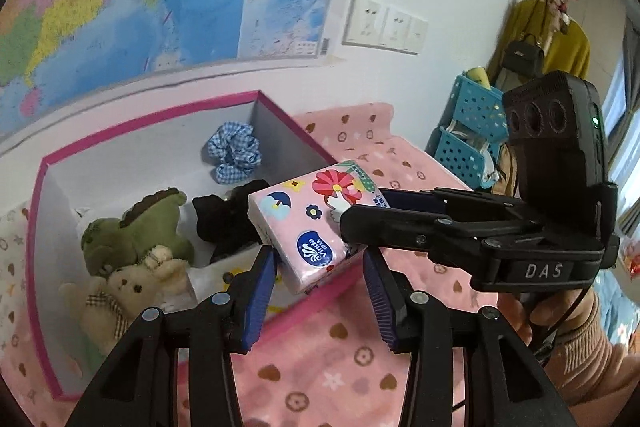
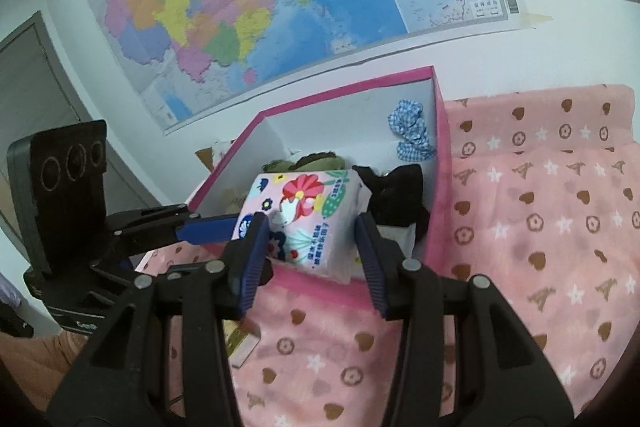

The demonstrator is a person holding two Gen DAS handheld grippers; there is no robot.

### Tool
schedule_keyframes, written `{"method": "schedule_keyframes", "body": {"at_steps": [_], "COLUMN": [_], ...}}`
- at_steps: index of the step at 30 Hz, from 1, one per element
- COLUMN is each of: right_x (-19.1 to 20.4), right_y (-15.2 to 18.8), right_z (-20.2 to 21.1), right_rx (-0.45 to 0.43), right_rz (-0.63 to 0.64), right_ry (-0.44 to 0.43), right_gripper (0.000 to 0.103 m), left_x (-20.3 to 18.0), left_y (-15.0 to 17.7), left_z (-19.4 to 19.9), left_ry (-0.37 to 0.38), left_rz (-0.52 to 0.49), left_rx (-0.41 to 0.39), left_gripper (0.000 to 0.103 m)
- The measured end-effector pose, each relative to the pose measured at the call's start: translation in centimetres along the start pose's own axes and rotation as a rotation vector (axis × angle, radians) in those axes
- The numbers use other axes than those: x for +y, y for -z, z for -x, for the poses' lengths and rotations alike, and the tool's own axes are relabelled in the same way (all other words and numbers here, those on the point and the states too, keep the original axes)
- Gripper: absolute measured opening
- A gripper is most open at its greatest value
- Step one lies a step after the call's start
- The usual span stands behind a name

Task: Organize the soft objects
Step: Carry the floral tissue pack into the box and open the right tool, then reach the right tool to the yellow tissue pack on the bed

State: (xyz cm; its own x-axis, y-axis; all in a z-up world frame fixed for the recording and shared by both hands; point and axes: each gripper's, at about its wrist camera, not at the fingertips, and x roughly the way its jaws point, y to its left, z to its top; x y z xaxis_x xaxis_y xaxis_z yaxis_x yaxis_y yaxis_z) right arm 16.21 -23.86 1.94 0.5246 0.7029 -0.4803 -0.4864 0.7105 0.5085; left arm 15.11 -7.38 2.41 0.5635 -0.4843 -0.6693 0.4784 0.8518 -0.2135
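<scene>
Tissues in a pink flowered pack (image 1: 308, 227) hung tilted over the near wall of the pink-rimmed box (image 1: 160, 119), pinched at one end by the right gripper (image 1: 360, 223), which reached in level from the side. Inside the box lay a green plush toy (image 1: 140, 231), a cream teddy bear (image 1: 120, 291), something black (image 1: 224, 219) and a blue checked scrunchie (image 1: 234, 157). The left gripper (image 1: 320, 291) waited just before the box, fingers apart beside the pack's edges; the pack looked light, squashy and slick-wrapped, best held across its flat faces.
</scene>
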Motion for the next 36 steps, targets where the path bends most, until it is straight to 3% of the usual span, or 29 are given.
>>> {"method": "schedule_keyframes", "body": {"at_steps": [8,13,19,26,29,36], "right_x": [-1.3,-1.0,0.3,3.8,4.7,5.1], "right_y": [-0.6,-0.2,0.9,3.7,6.0,10.8], "right_z": [-2.4,-1.7,-0.2,0.9,0.2,-4.2], "right_rx": [0.048,0.017,0.005,0.031,0.071,0.232], "right_rz": [-0.036,-0.037,-0.003,0.092,0.093,0.044], "right_ry": [0.073,0.108,0.068,-0.04,-0.099,-0.148], "right_gripper": [0.05,0.051,0.054,0.059,0.059,0.059], "left_x": [1.9,2.8,2.2,1.9,2.9,6.2], "left_y": [0.4,1.0,2.6,7.4,9.4,14.1], "left_z": [-2.2,-1.0,2.6,7.7,8.4,6.1], "left_ry": [-0.026,-0.05,-0.103,-0.137,-0.156,-0.219], "left_rz": [0.075,0.107,0.067,0.038,0.072,0.182], "left_rx": [0.056,0.019,-0.076,-0.168,-0.147,0.014], "left_gripper": [0.045,0.051,0.056,0.066,0.067,0.066]}}
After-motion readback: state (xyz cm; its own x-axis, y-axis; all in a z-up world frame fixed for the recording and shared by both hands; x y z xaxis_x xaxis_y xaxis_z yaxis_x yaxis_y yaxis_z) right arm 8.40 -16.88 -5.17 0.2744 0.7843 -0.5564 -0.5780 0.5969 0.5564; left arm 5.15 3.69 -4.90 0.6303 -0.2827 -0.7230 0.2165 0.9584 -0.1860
